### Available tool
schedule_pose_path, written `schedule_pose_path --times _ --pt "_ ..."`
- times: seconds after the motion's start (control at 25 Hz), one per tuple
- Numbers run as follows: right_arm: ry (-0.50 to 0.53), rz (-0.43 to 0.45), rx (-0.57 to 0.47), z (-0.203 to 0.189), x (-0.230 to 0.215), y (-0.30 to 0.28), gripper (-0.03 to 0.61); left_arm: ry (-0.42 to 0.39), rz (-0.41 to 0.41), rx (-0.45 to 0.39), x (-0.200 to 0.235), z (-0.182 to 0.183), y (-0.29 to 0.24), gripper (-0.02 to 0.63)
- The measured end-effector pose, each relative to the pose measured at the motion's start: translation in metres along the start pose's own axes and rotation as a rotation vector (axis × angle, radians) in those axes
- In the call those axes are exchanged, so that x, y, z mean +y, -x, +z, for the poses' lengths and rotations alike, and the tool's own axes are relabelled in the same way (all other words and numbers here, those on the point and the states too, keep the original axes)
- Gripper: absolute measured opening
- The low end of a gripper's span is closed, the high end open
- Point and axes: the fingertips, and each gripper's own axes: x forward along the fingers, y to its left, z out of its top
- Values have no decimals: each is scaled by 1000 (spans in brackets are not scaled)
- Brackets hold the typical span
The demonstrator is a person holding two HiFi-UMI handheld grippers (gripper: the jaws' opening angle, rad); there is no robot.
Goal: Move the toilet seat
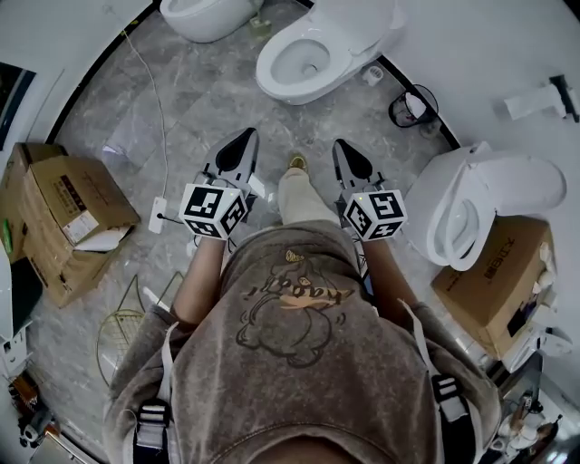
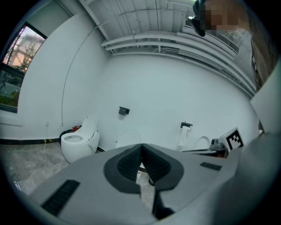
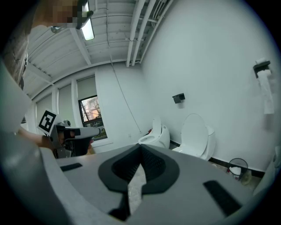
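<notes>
Item: left hand-held gripper [image 1: 246, 138], jaws fully together, pads meeting along one line, nothing between them; right hand-held gripper [image 1: 341, 147], same condition, empty. Both are held at waist level side by side, tips pointing forward and well apart from any fixture. Task's thing: toilet seat [image 1: 275, 72], judged to be the ring lying flat on the rim of the toilet [image 1: 337, 89] straight ahead of both tips and across a stretch of bare floor [image 1: 199, 100]; whether the ring is separate from the rim cannot be told at this range. Its lid [image 1: 362, 18] stands raised behind it, and shows upright ahead and to the right of the tips in the right gripper view. Other fixtures: a second toilet [image 1: 207, 16] ahead and left of the left unit; a third toilet [image 1: 467, 213] just right of the right unit, lid up; a wire bin [image 1: 412, 107] ahead and right. Step in hand, as judged: approach only, no contact made, seat untouched. Next move calls for closing the gap to the bowl ahead, parting one pair of jaws, and setting them over the front edge of the ring before any lift. Which toilet is meant remains a guess from where the tips point
</notes>
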Motion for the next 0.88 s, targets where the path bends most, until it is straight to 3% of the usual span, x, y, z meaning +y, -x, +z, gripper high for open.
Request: schedule_pose_path --times 0.56,0.88 --pt "-9 31 4 57 -71 -90 -2 15 44 8 47 41 -97 9" --pt "-12 78 29 68 -106 -140 -2 10 90 -2 71 54 -145 9"
